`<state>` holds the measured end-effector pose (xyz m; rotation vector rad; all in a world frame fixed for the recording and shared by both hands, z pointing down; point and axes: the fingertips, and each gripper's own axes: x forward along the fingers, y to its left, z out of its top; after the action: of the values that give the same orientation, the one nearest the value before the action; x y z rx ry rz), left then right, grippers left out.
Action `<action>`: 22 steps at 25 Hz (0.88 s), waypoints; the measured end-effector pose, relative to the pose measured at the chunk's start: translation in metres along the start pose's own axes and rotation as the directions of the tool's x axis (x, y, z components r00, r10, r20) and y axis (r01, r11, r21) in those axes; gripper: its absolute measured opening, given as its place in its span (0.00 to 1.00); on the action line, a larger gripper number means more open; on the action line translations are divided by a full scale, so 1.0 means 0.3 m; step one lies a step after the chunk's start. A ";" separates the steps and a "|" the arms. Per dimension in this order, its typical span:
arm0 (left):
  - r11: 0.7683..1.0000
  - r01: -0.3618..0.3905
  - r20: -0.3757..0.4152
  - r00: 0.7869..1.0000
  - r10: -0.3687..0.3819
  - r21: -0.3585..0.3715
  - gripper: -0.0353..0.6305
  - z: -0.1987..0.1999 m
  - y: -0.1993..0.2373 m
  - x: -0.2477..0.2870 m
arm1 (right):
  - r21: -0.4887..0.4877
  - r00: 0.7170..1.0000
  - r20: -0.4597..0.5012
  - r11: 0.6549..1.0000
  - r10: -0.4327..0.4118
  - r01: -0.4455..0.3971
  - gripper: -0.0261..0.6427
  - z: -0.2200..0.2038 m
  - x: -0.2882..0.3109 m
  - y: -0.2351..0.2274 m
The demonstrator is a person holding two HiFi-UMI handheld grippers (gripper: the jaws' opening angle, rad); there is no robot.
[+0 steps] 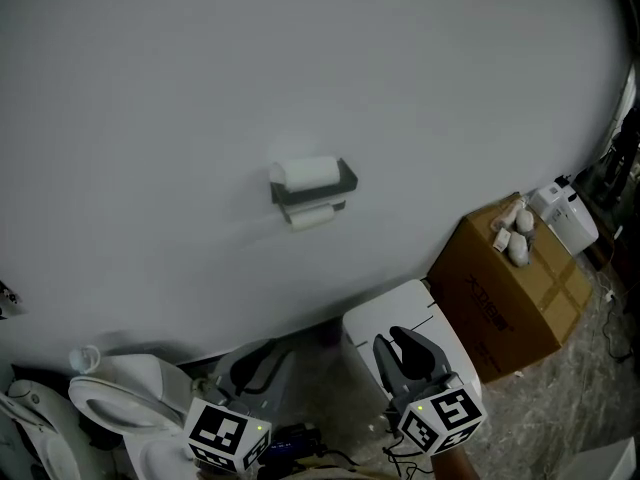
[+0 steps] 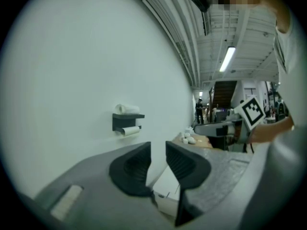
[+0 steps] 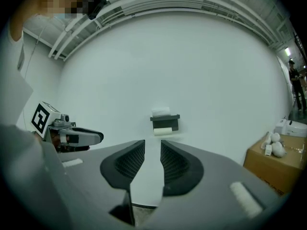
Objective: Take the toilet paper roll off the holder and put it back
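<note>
Toilet paper roll [image 1: 311, 217]: it hangs under the dark holder [image 1: 346, 182] on the white wall [image 1: 180, 108], and neither gripper is touching it.
Second roll [image 1: 305, 173]: this one lies on the holder's top shelf, directly above the hung one.
Left gripper [image 2: 158, 150]: released, with a narrow gap between the jaws and nothing in it. It sits low and well apart from the holder.
Right gripper [image 3: 152, 148]: released and empty too. It is aimed almost straight at the holder, which shows just above the gap in its own view.
Stage: as I read it, you are on the approach and removal has not begun.
Risk, wrong roll: the two rolls sit close together, so a reach that goes slightly high would take the shelf roll instead of the hung one.
Risk, narrow jaws: the gap looks slimmer than the roll. Arriving like this would likely shove or dent the paper, so open wider first.
Risk, unrolling: a pinch on the outer sheet alone could pull paper out while the roll stays on the holder.
Risk, crowding: both grippers point at one small fixture, so they may knock each other or tip the top roll off.
Underfoot: a toilet [image 1: 115, 393] and a cardboard box [image 1: 510, 293] stand below the wall where you would step in.
</note>
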<state>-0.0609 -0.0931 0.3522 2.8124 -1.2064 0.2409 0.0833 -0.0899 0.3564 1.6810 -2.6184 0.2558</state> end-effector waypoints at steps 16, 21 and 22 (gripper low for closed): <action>1.000 0.029 -0.007 1.000 -0.029 -0.003 0.22 0.009 0.230 0.129 | 0.000 1.000 -0.023 1.000 -0.011 0.011 0.17 0.008 0.240 0.007; 0.999 0.043 0.005 0.999 -0.043 -0.006 0.24 0.024 0.246 0.167 | 0.001 1.000 -0.012 1.000 -0.011 0.011 0.17 0.011 0.253 0.009; 0.999 0.045 0.004 0.999 -0.045 -0.005 0.24 0.026 0.248 0.175 | 0.000 1.000 -0.009 1.000 -0.014 0.014 0.17 0.013 0.254 0.003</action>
<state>-0.0782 -0.1829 0.3538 2.8339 -1.1408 0.2294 0.0507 -0.1586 0.3604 1.6936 -2.5990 0.2627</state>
